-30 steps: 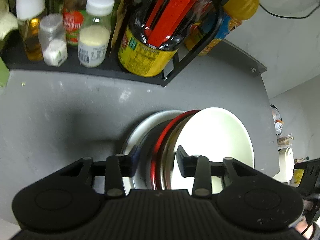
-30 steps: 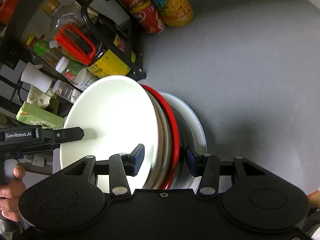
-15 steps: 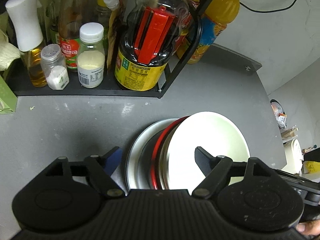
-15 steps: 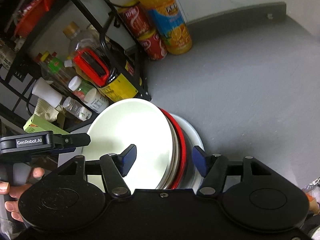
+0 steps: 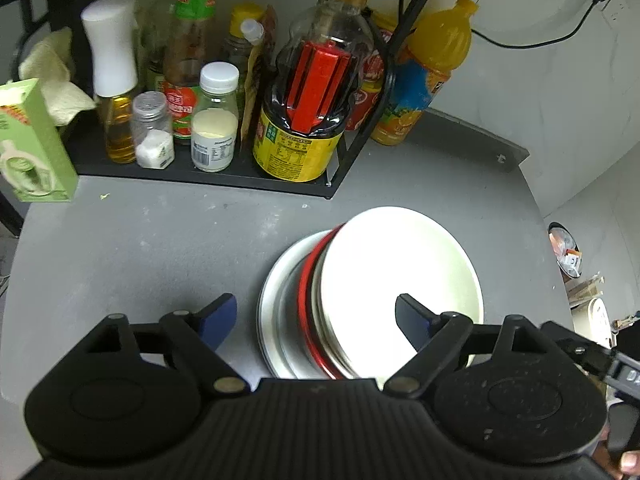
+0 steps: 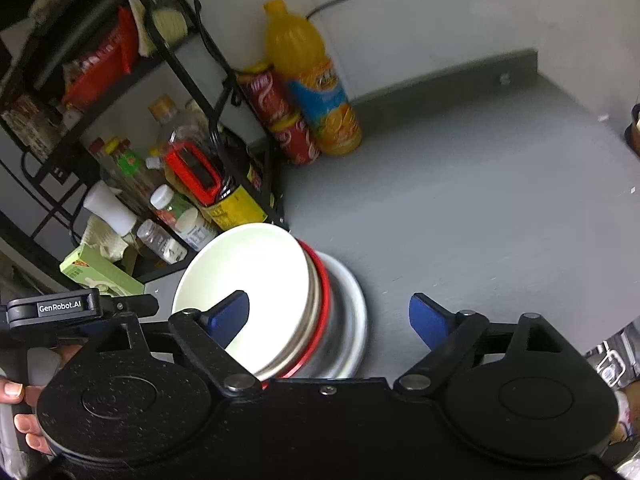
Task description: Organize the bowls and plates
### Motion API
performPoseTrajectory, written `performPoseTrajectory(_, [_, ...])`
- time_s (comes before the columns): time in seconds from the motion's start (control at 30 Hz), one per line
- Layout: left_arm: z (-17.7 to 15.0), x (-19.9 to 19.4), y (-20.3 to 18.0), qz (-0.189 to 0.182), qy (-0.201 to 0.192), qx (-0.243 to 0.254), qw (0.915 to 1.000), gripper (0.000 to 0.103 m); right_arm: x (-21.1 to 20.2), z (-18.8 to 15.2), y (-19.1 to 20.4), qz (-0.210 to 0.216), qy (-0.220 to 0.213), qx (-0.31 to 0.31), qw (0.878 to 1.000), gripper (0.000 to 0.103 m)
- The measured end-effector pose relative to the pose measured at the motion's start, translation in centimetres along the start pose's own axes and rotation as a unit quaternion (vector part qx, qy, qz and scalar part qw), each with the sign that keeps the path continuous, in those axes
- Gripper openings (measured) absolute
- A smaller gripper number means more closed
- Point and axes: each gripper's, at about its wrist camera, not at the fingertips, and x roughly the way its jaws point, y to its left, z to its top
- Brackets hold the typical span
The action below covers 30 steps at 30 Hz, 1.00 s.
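Observation:
A stack of dishes rests on the grey counter: a white bowl (image 5: pixel 400 272) on top, a metal dish and a red-rimmed plate (image 5: pixel 308 280) under it, and a wide white plate (image 5: pixel 268 304) at the bottom. In the right wrist view the same white bowl (image 6: pixel 248 280) tops the red-rimmed plate (image 6: pixel 324 300) and the white plate (image 6: pixel 356 312). My left gripper (image 5: pixel 316 316) hangs open above the stack, touching nothing. My right gripper (image 6: pixel 328 316) is open too, spread wide over the stack's right side, holding nothing.
A black wire rack (image 5: pixel 352 144) at the back holds sauce bottles, a big soy sauce jug (image 5: pixel 308 120) and small jars. An orange juice bottle (image 6: pixel 316 92) and red cans (image 6: pixel 280 116) stand against the wall. A green box (image 5: pixel 32 148) sits at left. A hand (image 6: pixel 20 420) holds the left gripper's handle.
Both grippers let go of the dish stack, opened wide and pulled back upward. The stack stays put on the counter.

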Motion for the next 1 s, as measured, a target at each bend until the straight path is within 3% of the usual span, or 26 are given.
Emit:
performPoseTrajectory(0.1, [-1.4,-1.4,-0.6,0.005,-0.01,-0.008,0.9999,0.087,-2.1,-0.6,-0.9,-0.003,-0.017,-0.002,1.0,0.095])
performPoseTrajectory(0.2, [-2.7,-3.0,-1.3,0.012,-0.014,-0.027,0.9995,0.089,-3.8,-1.2,-1.7,-0.014,-0.024,-0.01,1.0,0.095])
performPoseTrajectory(0.33, [-4.7,-5.5,-2.5,0.016,-0.037,-0.017,0.999,0.093,-6.4,-2.2,-2.7,-0.018,-0.044,-0.008,0.999,0.101])
performPoseTrajectory(0.53, [-8.0,-8.9,-3.7,0.012,-0.061,-0.004,0.9981,0.094,-9.9,-3.7,-3.5,-0.03,-0.068,-0.024,0.997,0.103])
performPoseTrajectory(0.67, [-10.0,-10.6,-4.3,0.016,-0.072,0.005,0.9973,0.102,-12.1,-4.7,-4.0,-0.03,-0.081,-0.021,0.996,0.103])
performPoseTrajectory(1.0, [-13.8,-13.9,-4.9,0.015,-0.098,0.019,0.9949,0.102,-16.2,-7.2,-4.2,-0.065,-0.11,-0.036,0.991,0.103])
